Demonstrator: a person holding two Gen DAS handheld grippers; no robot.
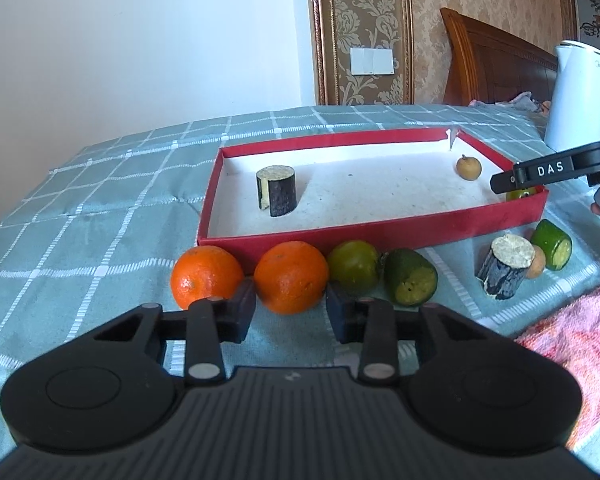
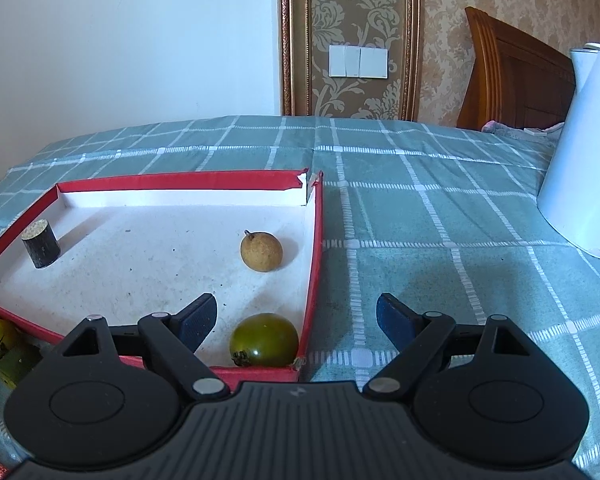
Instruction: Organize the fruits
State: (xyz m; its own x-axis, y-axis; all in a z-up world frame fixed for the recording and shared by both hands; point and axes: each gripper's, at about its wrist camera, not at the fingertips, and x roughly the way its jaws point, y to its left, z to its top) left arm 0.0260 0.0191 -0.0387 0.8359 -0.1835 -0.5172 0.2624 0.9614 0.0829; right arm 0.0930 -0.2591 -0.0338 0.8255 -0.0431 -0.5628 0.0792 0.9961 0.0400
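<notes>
Gripping a round, dimpled orange (image 1: 290, 278), the left tool (image 1: 290, 312) pinches it.

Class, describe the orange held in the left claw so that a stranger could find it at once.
Find the red box on the checked bedspread. Five fruits line its near wall. The one meant is the second orange from the left, between another orange and a green fruit, gripped by the left claw.
</notes>
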